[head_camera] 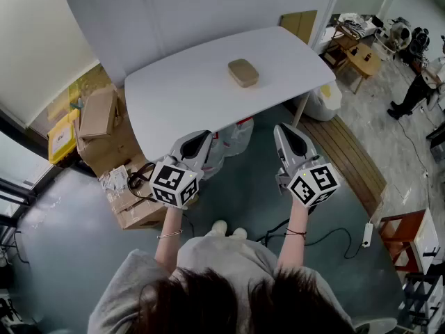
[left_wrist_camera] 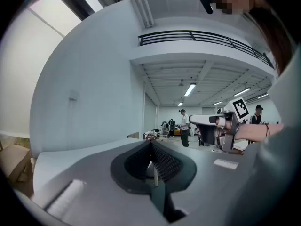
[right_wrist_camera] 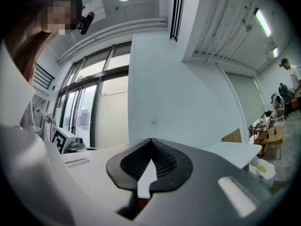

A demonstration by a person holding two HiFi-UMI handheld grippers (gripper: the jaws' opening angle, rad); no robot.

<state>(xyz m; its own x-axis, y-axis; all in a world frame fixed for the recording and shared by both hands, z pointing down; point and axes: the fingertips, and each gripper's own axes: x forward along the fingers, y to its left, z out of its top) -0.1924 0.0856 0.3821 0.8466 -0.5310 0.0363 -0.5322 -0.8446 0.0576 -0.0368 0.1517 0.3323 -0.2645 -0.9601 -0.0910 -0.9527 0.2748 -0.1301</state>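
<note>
— How is the left gripper [head_camera: 203,138] held?
— It is held low, just before the near edge of the white table [head_camera: 174,103]. Its jaws are pressed together and nothing is pinched between them. Cardboard boxes [head_camera: 97,117] are seen off to its left.
— And the tan block [head_camera: 243,72]?
— It is laid flat on the table, toward the far edge, well apart from both grippers.
— The right gripper [head_camera: 284,132]?
— Its jaws are likewise closed tight on nothing, and nothing is touched.
</note>
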